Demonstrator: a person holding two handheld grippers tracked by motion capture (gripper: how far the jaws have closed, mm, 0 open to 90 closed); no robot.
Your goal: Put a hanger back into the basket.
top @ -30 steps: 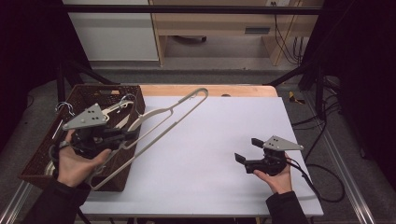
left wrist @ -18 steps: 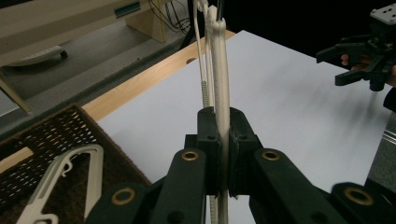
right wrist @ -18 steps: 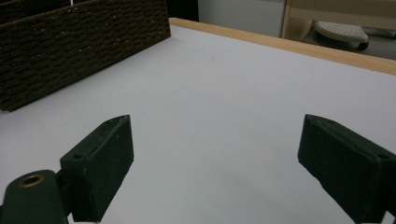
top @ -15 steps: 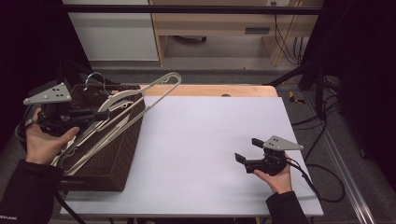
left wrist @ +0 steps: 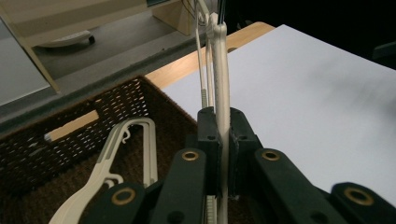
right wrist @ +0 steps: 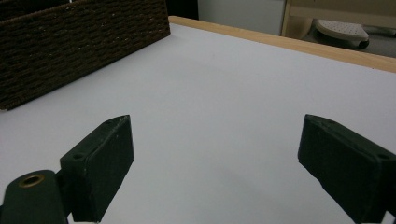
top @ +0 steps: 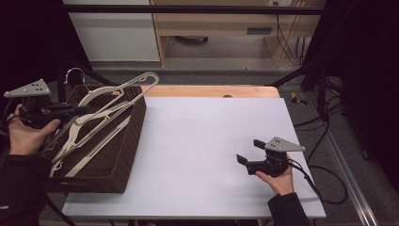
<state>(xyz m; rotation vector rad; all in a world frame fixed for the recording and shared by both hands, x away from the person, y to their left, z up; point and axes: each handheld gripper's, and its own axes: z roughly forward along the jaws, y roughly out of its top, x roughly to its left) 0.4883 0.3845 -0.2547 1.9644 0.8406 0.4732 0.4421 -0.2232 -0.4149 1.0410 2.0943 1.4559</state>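
Observation:
My left gripper (top: pixel 74 111) is at the far left, over the outer side of a brown wicker basket (top: pixel 135 126). It is shut on the bar of a cream plastic hanger (top: pixel 123 90), which reaches up and right over the basket. In the left gripper view the jaws (left wrist: pixel 222 136) pinch that hanger (left wrist: pixel 221 79) edge-on. More cream hangers (top: pixel 91 147) lie inside the basket, one of them (left wrist: pixel 122 150) below the jaws. My right gripper (top: pixel 248 151) rests low over the white table (top: pixel 202 136) at the near right, open and holding nothing (right wrist: pixel 219 163).
The basket (right wrist: pixel 84 42) takes up the table's left end, and a wooden strip (top: pixel 211 91) runs along the far edge. A cable (top: pixel 324 188) trails off the right side. Beyond the table stand a wooden bench and a cabinet on grey floor.
My left hand has carried the hanger leftward, from above the basket's right edge and the table to the basket's left side. The hanger now hangs over the basket. The right hand has not moved.

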